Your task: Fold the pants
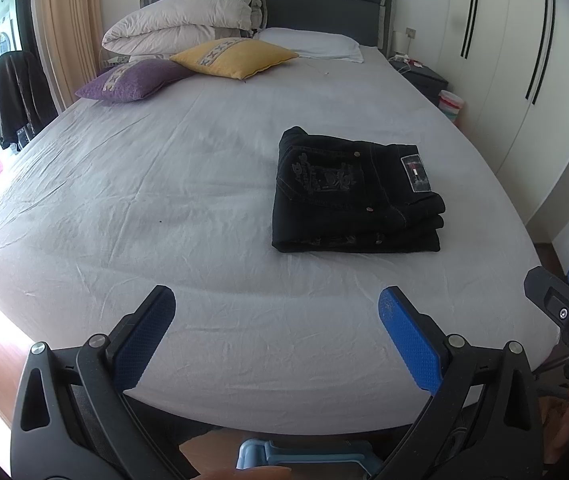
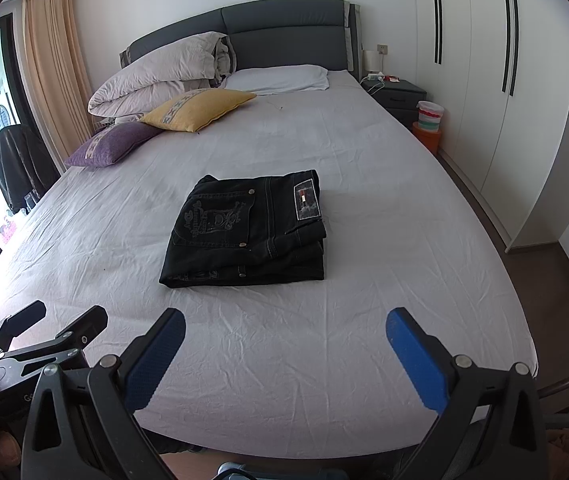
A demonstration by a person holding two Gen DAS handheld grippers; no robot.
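Black pants (image 1: 356, 192) lie folded in a compact stack on the grey bed sheet (image 1: 164, 200), back pocket and label patch on top. They also show in the right wrist view (image 2: 248, 228), near the middle of the bed (image 2: 364, 240). My left gripper (image 1: 276, 300) is open and empty above the foot of the bed, well short of the pants. My right gripper (image 2: 284, 320) is open and empty too, also back from the pants. The right gripper shows at the edge of the left view (image 1: 564, 300); the left gripper shows in the right view (image 2: 56, 320).
A yellow cushion (image 1: 236, 56), a purple cushion (image 1: 132, 80), a folded duvet (image 1: 180, 20) and a white pillow (image 1: 312, 42) lie at the headboard. A nightstand (image 2: 396, 94) and small bins (image 2: 428, 120) stand right of the bed, by white wardrobes (image 2: 504, 100). A dark jacket (image 1: 16, 96) hangs at left.
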